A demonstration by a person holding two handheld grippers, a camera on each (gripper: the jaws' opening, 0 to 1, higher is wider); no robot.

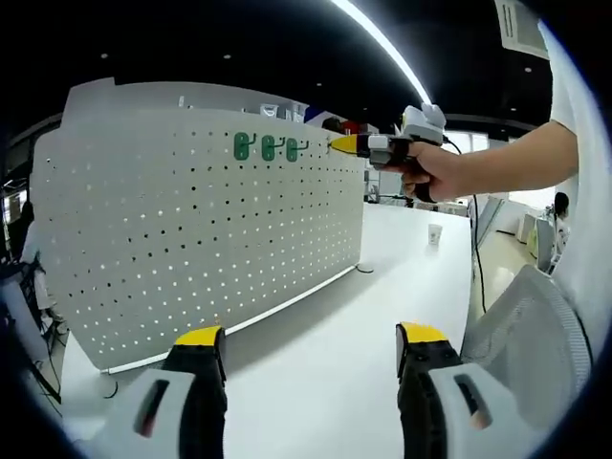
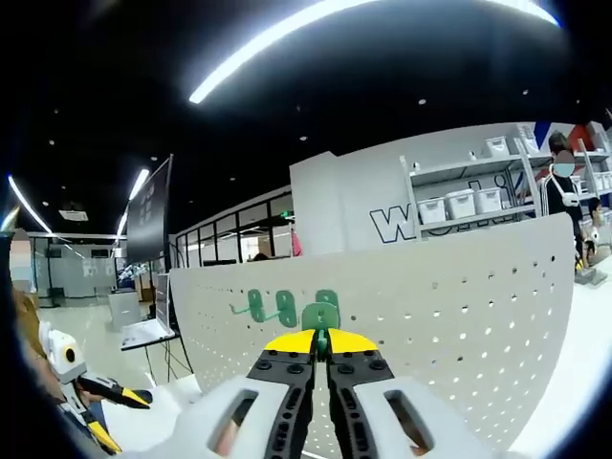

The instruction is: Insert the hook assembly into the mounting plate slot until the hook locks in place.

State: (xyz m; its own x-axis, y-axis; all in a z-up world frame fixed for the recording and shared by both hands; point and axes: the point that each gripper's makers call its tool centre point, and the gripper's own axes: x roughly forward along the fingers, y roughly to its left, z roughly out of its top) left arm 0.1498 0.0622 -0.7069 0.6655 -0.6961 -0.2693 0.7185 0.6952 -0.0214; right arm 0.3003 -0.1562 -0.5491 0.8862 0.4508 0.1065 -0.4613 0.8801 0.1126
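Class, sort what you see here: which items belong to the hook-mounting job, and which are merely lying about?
Job items:
pegboard
green hooks
right gripper, shut on a green hook

Lying about:
paper cup
storage bins
shelving

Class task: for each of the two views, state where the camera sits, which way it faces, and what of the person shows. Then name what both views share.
Left gripper view: rides the left gripper, low over the white table, facing the pegboard; jaws apart; a hand holds the right gripper up at the board.
Right gripper view: rides the right gripper, high against the pegboard, jaws shut on a green hook; left gripper below left.
Shared: pegboard, green hooks.
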